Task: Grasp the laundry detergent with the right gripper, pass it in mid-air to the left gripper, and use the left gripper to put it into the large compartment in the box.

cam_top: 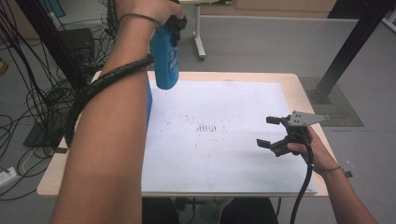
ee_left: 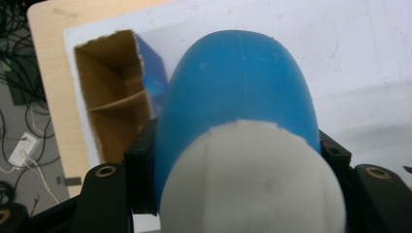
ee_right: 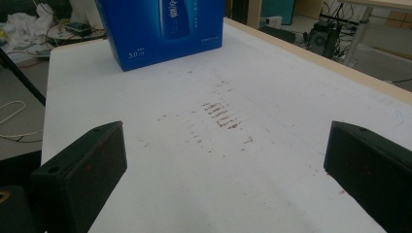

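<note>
High above the table's far left corner, my left gripper (cam_top: 175,23) is shut on a blue bottle (cam_top: 166,60) that hangs bottom down. In the left gripper view the bottle (ee_left: 238,82) with its white cap (ee_left: 252,179) sits between the jaws of my left gripper (ee_left: 238,150). Below it stands an open blue box (ee_left: 116,97) with a cardboard divider inside. The box (cam_top: 149,105) is mostly hidden behind the left forearm in the high view. My right gripper (cam_top: 267,131) hovers open and holds nothing over the right of the white sheet (cam_top: 224,154). The blue box (ee_right: 160,29) stands far ahead of my right gripper (ee_right: 226,150).
The white sheet (ee_right: 272,87) covers most of the wooden table (cam_top: 303,88) and has reddish-brown smudges (cam_top: 205,127) near its middle. Cables lie on the floor at the left (cam_top: 28,107). A black frame post (cam_top: 345,51) stands at the far right.
</note>
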Demonstrator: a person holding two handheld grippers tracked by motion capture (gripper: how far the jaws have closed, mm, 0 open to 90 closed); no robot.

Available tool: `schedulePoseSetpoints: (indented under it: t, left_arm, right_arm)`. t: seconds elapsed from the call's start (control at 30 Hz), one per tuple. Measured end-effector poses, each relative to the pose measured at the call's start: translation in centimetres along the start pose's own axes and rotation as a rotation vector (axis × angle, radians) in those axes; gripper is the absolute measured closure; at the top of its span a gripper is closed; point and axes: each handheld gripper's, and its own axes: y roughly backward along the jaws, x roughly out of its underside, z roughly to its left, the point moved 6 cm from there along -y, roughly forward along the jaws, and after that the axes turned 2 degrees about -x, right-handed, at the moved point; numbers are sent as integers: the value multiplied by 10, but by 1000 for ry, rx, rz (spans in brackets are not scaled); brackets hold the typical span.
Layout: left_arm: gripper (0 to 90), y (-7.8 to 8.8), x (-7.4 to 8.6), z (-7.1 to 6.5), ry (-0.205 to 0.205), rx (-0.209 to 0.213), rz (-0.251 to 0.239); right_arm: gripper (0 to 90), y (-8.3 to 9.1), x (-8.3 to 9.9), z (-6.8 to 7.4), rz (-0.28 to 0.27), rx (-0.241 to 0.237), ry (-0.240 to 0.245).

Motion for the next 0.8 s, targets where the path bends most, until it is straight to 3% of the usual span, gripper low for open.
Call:
schedulePoseSetpoints:
  t: [0.37, 0.53, 0.8]
  left_arm:
    - [378, 15, 17, 55, 101, -28, -13]
    - [378, 20, 25, 74, 158, -50, -29]
    - [378, 19, 34, 100, 215, -76, -33]
  right_arm:
    - [16, -3, 0, 0, 9, 4, -1]
    - [16, -8, 1, 1, 5, -1, -6]
    - [16, -10, 2, 1, 16, -4, 0]
